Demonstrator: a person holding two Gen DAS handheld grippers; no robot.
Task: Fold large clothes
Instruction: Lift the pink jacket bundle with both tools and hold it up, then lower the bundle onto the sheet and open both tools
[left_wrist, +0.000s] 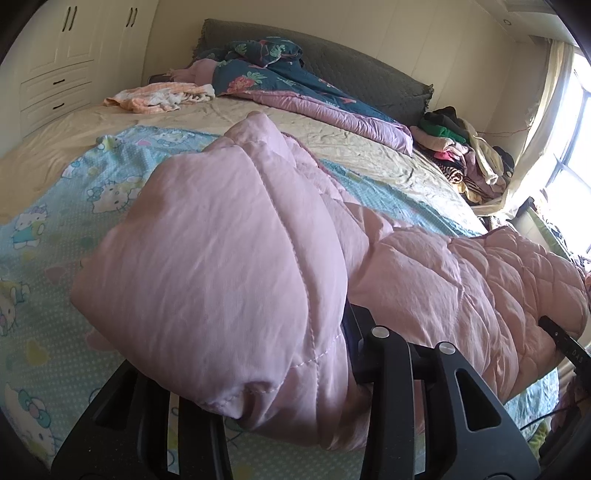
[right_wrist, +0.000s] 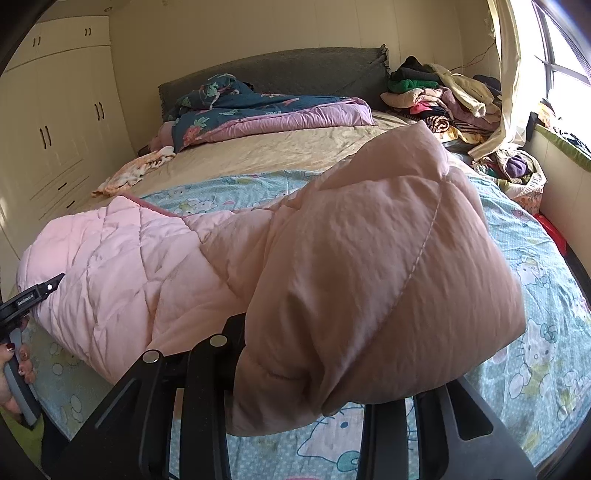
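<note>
One bed (right_wrist: 258, 155), cartoon-print sheet (right_wrist: 535, 258), cream wardrobe (right_wrist: 55, 129), sunlit window (right_wrist: 561, 74)

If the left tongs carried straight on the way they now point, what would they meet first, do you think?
They are already clamped on the pink quilted coat, whose bunched padding fills the line ahead. Beyond that fold, probably the blue cartoon-cat sheet on the bed, though the coat hides how far off it lies.

Black tongs (left_wrist: 280, 369) — silver screws, dark-painted nails (right_wrist: 11, 347)
</note>
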